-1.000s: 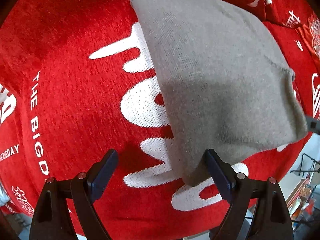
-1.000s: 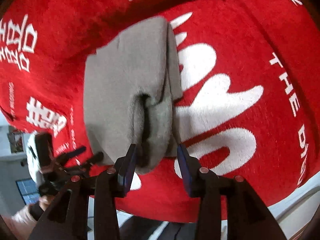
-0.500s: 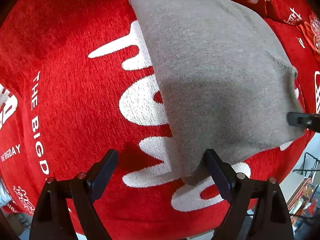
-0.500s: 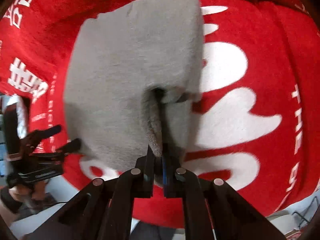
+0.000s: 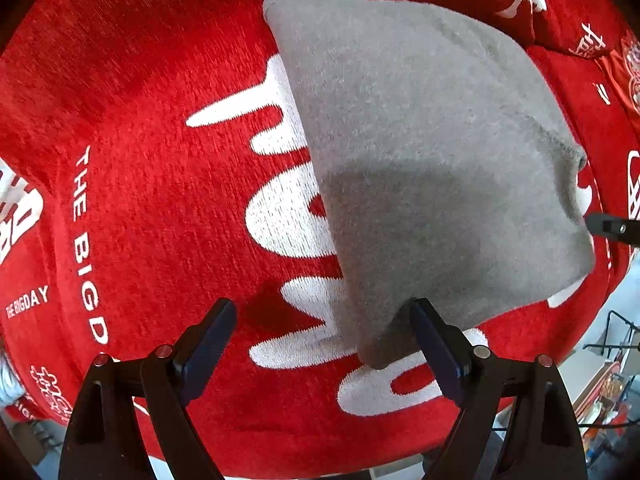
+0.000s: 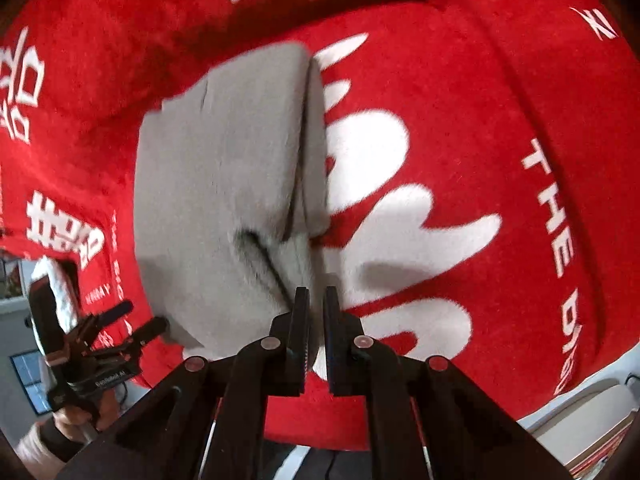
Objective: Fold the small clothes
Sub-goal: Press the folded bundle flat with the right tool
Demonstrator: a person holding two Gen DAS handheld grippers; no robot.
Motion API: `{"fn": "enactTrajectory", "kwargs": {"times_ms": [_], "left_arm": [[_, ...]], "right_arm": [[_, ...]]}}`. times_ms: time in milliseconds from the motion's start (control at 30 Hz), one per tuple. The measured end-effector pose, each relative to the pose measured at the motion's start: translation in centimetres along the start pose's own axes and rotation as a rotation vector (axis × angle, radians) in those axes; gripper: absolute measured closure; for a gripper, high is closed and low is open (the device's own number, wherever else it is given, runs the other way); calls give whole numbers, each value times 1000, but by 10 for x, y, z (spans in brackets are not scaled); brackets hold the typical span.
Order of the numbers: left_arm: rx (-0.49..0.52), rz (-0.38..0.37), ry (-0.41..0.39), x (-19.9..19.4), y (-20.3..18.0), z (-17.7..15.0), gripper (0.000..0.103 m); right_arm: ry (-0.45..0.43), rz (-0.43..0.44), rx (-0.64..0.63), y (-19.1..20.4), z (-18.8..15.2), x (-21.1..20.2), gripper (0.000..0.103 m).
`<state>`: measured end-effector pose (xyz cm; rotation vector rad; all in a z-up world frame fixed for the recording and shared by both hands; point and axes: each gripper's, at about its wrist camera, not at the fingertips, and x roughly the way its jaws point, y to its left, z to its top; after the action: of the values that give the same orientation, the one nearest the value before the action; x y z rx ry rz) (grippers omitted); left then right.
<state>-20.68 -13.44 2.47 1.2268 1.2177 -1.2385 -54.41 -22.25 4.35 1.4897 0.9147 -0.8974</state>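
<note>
grey knit garment (image 5: pixel 420 152) on red cloth (image 5: pixel 140 200), right claw (image 6: pixel 316 304) pinching its edge

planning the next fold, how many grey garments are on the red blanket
1. A single grey knit garment lies on the red blanket, by the big white lettering; the right gripper is shut on its near edge. Anything beneath it would be hidden.

left wrist: looks straight down, close over cloth (image 5: pixel 132 208), own fingers (image 5: pixel 208 336) at bottom | right wrist: tilted steeply down, close, from the opposite side | shared: hat (image 5: pixel 420 152), white lettering (image 6: pixel 384 200), each view catches the other gripper (image 6: pixel 136 320)
</note>
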Motion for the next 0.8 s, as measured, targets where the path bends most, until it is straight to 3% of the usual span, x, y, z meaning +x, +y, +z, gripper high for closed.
{"fn": "enactTrajectory", "kwargs": {"times_ms": [467, 500, 567, 600, 633, 800], "left_arm": [[-26, 9, -3, -15, -5, 26, 14], [-29, 15, -14, -17, -6, 27, 14], [-43, 3, -39, -23, -4, 31, 6], [-52, -5, -45, -25, -3, 34, 0], [-64, -22, -61, -28, -2, 37, 0], [-99, -33, -66, -37, 4, 52, 0]], "right_arm": [[17, 32, 31, -8, 21, -2, 94], [18, 32, 32, -9, 22, -2, 88], [13, 29, 30, -9, 24, -2, 54], [8, 30, 27, -9, 25, -2, 27], [-2, 40, 24, -9, 26, -4, 21], [1, 75, -9, -6, 35, -4, 21]]}}
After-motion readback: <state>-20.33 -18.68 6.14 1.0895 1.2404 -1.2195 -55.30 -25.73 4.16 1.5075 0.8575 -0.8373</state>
